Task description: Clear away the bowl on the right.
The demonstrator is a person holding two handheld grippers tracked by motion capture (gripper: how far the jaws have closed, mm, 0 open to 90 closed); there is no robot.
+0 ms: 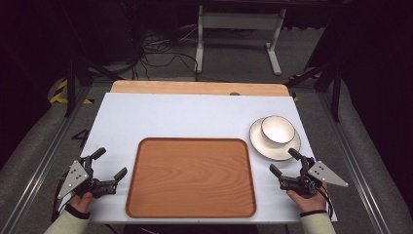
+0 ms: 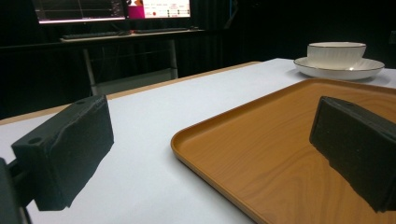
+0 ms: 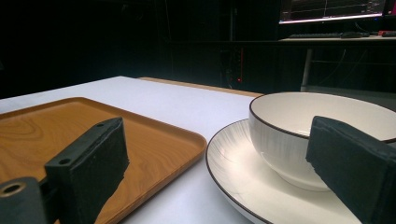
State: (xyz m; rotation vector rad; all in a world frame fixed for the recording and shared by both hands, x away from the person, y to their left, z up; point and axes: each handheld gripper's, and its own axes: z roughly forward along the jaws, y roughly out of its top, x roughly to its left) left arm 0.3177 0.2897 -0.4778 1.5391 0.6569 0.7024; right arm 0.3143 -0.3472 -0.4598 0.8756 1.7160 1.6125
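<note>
A warm wood grain with a smooth, faintly satin finish is shown by the tray (image 1: 191, 177), while the table (image 1: 185, 117) is covered by a matt white sheet, with a bare wooden edge left showing at the far side. The bowl (image 1: 277, 130) and the plate (image 1: 260, 145) under it are seen to be glossy white ceramic, each rimmed by a thin dark line, and fine ribbing can be made out on both. The jaw pads of the left gripper (image 1: 112, 163) and of the right gripper (image 1: 284, 162) are formed of matt black, slightly rough foam-like material, and a flat grey plate is carried on top of each.
</note>
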